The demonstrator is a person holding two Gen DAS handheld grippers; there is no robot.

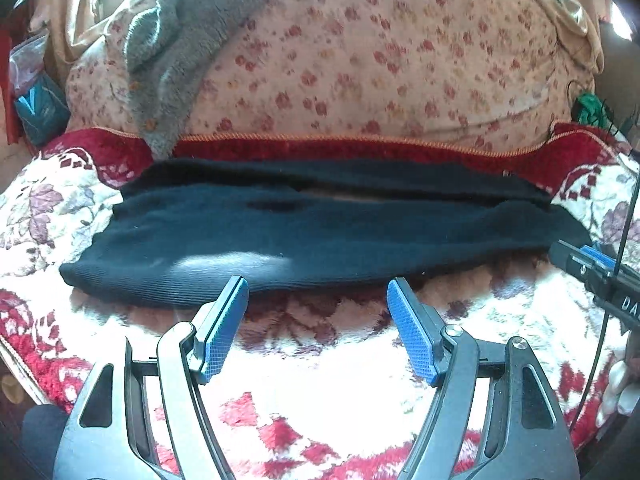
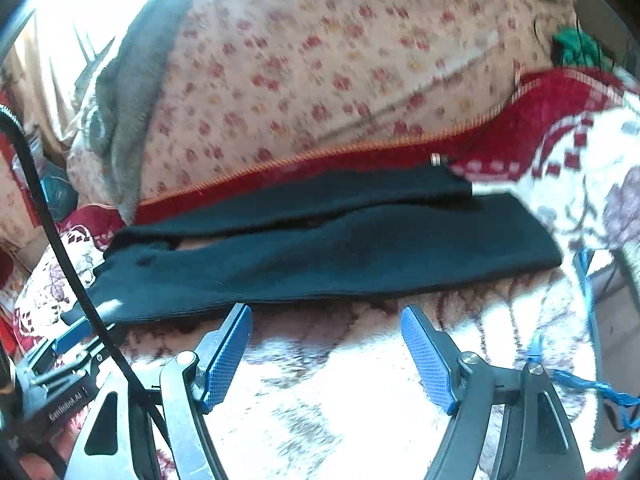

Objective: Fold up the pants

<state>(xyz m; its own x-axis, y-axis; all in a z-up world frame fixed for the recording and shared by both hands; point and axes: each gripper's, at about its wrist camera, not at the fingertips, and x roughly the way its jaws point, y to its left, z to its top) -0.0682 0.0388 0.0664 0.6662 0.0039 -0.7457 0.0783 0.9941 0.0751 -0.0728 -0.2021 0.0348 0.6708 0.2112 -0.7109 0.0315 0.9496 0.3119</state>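
Note:
Black pants (image 1: 320, 236) lie flat across a floral blanket (image 1: 320, 368), the two legs side by side and running left to right. They also show in the right wrist view (image 2: 340, 252). My left gripper (image 1: 316, 288) is open and empty, its blue pads just short of the pants' near edge. My right gripper (image 2: 326, 312) is open and empty, also at the near edge. The right gripper shows at the right edge of the left wrist view (image 1: 592, 268); the left gripper shows at the lower left of the right wrist view (image 2: 68, 340).
A big floral quilt (image 1: 380, 52) with a grey fleece (image 1: 176, 48) draped on it is piled behind the pants. A red border (image 1: 360, 148) runs between them. A black cable (image 2: 60, 240) crosses the right wrist view. A blue string (image 2: 588, 384) hangs at right.

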